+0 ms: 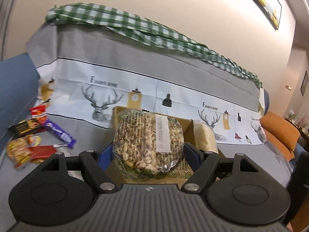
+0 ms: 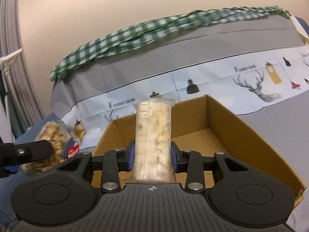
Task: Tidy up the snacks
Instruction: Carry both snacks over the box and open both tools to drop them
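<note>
Both grippers hold snacks above an open cardboard box (image 2: 222, 119) that sits on a grey-covered sofa seat (image 1: 251, 154). The left gripper (image 1: 148, 154) has its blue fingers (image 1: 105, 154) pinching a clear round pack of puffed grain cake (image 1: 148, 141) from both sides; the pack stands upright with a white date label on its right half, and the box's near edge shows just behind and below it. The right gripper (image 2: 152, 158) has its fingers (image 2: 174, 159) clamped on a long clear bar of pale rice crisp (image 2: 153, 139), held upright over the near left part of the box, whose brown floor shows bare on the right.

In the right wrist view the left gripper and its grain cake appear blurred at the left, just beside the box's left wall. Far left on the seat lies a loose heap of other snacks (image 1: 32, 141): a purple bar, red packets, a black-and-yellow pack and yellow wrappers. A cloth with deer prints (image 1: 135, 89) drapes the sofa back, with a green checked cloth (image 1: 135, 25) along its top.
</note>
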Tool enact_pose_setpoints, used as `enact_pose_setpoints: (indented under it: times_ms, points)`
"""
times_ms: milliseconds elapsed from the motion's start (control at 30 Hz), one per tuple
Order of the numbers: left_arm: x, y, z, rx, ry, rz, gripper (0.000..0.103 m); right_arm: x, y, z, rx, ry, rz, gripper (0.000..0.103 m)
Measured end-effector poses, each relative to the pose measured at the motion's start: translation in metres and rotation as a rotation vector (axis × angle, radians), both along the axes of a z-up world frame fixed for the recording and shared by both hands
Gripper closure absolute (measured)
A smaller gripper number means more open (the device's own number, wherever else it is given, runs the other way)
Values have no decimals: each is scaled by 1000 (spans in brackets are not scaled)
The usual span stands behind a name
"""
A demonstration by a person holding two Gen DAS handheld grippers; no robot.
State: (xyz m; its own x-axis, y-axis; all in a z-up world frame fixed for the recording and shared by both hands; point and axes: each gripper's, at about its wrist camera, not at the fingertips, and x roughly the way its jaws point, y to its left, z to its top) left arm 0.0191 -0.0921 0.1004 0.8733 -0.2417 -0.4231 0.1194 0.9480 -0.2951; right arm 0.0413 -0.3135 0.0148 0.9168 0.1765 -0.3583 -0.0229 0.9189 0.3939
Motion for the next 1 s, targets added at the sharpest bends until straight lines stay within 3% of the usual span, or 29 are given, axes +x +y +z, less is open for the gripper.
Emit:
enact_pose_setpoints:
  times_ms: [300,367,433,500,600,767,1000]
  points:
    - [39,-36,7,39,20,-5,20,-4,-26,-5,88,-3,-122,66]
    - [45,-38,11,26,30,-13,16,-3,-29,-7,96,7,-136,61]
    - [44,-37,14,15,21,-22,11,-4,-30,-8,98,16,-159,41]
    - [38,-34,16,23,6,-21,11,-7,-30,-7,99,3,-171,31]
    - [24,-26,12,30,-13,-2,11,-8,-28,-5,84,1,-166,30]
    - [-6,-3,4,33,-42,14,24,-10,-19,-2,42,-7,-143,30]
    - [-36,41,-6,-8,-14,-41,58,-18,-3,6,-33,-34,-98,30]
